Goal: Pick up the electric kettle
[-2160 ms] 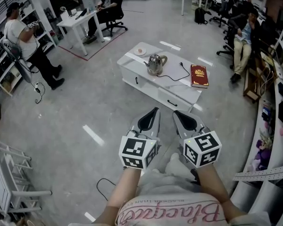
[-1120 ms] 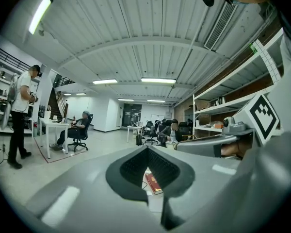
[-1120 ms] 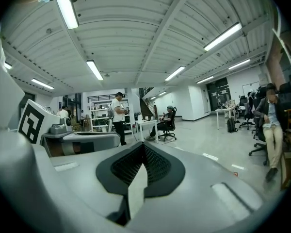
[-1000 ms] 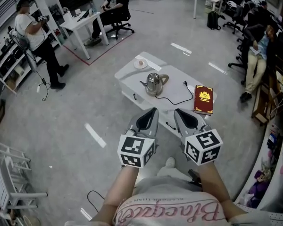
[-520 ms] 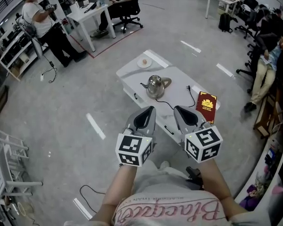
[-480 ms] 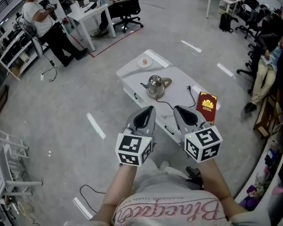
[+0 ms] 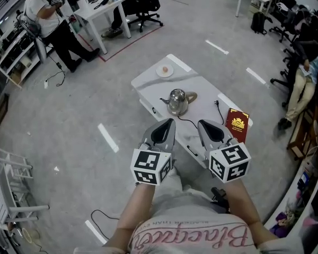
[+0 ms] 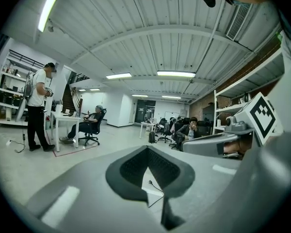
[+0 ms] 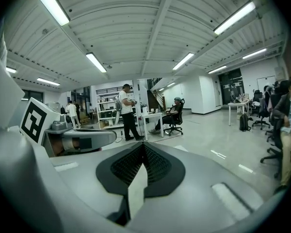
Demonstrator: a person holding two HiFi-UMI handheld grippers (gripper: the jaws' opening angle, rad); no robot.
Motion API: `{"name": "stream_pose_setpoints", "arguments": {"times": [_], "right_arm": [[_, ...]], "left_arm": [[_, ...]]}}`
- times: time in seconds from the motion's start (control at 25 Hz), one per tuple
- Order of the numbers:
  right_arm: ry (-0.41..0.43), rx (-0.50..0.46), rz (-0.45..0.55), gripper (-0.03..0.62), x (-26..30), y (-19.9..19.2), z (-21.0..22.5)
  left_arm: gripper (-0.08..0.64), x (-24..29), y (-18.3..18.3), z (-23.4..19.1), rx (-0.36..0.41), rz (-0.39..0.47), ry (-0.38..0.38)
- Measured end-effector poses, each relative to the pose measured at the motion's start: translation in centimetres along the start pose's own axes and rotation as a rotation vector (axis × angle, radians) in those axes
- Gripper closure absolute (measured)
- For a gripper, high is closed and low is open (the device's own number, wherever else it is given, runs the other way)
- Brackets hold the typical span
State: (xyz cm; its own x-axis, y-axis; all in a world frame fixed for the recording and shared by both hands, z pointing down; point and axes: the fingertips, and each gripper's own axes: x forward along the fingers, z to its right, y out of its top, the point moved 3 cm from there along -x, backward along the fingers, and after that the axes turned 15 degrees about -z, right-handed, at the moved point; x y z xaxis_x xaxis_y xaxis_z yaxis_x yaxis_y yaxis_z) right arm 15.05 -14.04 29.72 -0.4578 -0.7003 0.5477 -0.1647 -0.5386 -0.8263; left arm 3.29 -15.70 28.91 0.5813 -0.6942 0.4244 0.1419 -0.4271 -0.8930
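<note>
left tool (image 7: 170,122): jaws together, nothing held. right tool (image 7: 200,123): jaws together, nothing held.

kettle (image 7: 177,102): upright on the worktop (image 7: 196,81), ahead of both tool tips and clear of them, closer to the left tool's line. the spout faces left of the tools and the handle (image 7: 192,96) faces right.

judgement: the polished metal body is rigid, rounded and likely slippery. its weight depends on contents, which cannot be seen. a cord (image 7: 217,108) lies beside the base and may drag on lifting.

recommended hold: the handle loop, taken with jaws opened first and the kettle kept upright.
</note>
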Motion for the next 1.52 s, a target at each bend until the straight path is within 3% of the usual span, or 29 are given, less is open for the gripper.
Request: {"name": "stream_pose_setpoints", "arguments": {"times": [0.56, 0.88, 1.04, 1.24, 1.36, 1.52], "right_arm": [[0.046, -0.030, -0.064, 0.569, 11.0, 2.3, 4.0], [0.055, -0.092, -0.094, 0.569, 15.7, 1.7, 6.4], [0.060, -0.017, -0.050, 0.569, 18.0, 1.0, 7.8], [0.048, -0.005, 0.020, 0.569, 20.6, -2.0, 9.9], [0.033, 0.022, 0.012, 0.569, 22.7, -4.5, 11.3], [0.028, 0.027, 0.005, 0.569, 25.0, -7.3, 12.4]], "left_arm": [[0.555, 8.7, 0.0, -7.3, -0.015, -0.023, -0.079], [0.555, 13.5, -0.9, -10.5, -0.018, -0.011, -0.022], [0.555, 15.8, -2.8, -11.2, -0.041, -0.030, -0.035], [0.555, 19.4, -6.2, -10.8, -0.007, -0.022, -0.069], [0.555, 21.7, -8.9, -11.4, 0.015, -0.026, -0.063], [0.555, 23.6, -11.9, -12.8, -0.011, -0.038, -0.040]]}}
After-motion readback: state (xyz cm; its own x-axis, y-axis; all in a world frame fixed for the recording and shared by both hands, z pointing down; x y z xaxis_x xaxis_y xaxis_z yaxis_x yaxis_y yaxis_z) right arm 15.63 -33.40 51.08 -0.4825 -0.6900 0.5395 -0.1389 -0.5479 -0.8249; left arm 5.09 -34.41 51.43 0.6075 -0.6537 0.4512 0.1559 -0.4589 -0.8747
